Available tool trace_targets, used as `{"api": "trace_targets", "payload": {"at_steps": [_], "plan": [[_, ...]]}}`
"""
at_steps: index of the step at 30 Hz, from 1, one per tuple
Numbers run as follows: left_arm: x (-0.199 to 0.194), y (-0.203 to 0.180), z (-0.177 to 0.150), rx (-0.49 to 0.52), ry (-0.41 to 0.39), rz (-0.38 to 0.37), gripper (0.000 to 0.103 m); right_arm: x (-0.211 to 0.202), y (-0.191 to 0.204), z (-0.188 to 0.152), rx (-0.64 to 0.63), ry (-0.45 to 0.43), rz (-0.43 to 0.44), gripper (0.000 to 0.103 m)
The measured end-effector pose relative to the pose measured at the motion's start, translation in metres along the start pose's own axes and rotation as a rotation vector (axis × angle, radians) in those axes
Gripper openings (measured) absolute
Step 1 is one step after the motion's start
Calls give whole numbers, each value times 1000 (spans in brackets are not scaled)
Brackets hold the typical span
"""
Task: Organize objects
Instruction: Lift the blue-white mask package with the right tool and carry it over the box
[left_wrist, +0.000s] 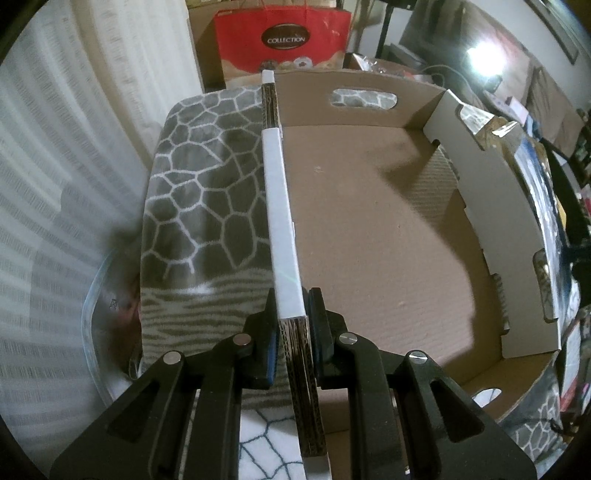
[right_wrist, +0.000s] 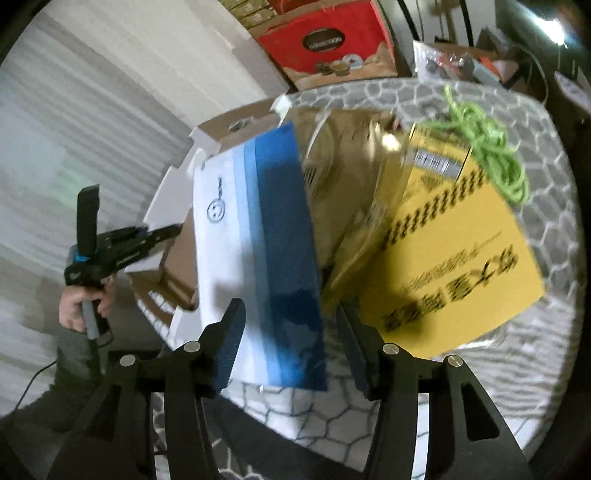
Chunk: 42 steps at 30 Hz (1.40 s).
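Clamping the box (left_wrist: 369, 229) wall with our left gripper (left_wrist: 293, 325), jaws shut tight on its white-capped edge, we held it steady. Our right gripper (right_wrist: 288, 347) stood half wide, empty, with the blue-and-white carton (right_wrist: 258, 236) directly ahead between its fingers but, as far as we could tell, not pressed by either pad. Its long axis ran straight away from the jaws. A yellow carton (right_wrist: 458, 251) lay just right. We judged the right hand nearer.

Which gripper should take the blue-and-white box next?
Right. The right gripper is open with the blue-and-white box between its fingers. The left gripper is shut on the cardboard tray's wall, probably steadying it.
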<state>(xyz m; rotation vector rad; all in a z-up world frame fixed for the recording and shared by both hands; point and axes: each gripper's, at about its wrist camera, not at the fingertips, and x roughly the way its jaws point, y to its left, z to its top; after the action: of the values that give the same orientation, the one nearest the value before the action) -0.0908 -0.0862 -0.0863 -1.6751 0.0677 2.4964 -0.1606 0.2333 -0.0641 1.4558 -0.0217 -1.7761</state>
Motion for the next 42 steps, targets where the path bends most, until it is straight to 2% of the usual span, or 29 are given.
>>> {"api": "trace_targets", "payload": {"at_steps": [2, 3, 4, 5, 6, 14, 20, 26, 33, 42], "plan": [[0, 0, 0, -1, -1, 0, 13, 4, 2, -5, 1, 14, 17, 53], [0, 0, -1, -2, -1, 1, 13, 6, 3, -7, 3, 22, 29, 50], [0, 0, -2, -3, -1, 2, 13, 7, 5, -10, 4, 29, 37, 34], [0, 0, -2, -4, -1, 2, 13, 9, 7, -11, 5, 39, 35, 25], [0, 0, -2, -5, -1, 2, 13, 10, 8, -13, 6, 41, 27, 10], [-1, 0, -2, -9, 0, 3, 13, 1, 31, -18, 8, 18, 130, 7], [-1, 0, -2, -11, 1, 4, 13, -20, 39, -6, 14, -44, 113, 3], [0, 1, -2, -19, 0, -2, 13, -31, 44, 14, 6, -61, 86, 1], [-1, 1, -2, -23, 1, -1, 13, -30, 55, 41, 31, -78, 102, 1], [-1, 6, -2, -63, 3, -31, 14, 7, 58, 69, 188, -113, 252, 1]]}}
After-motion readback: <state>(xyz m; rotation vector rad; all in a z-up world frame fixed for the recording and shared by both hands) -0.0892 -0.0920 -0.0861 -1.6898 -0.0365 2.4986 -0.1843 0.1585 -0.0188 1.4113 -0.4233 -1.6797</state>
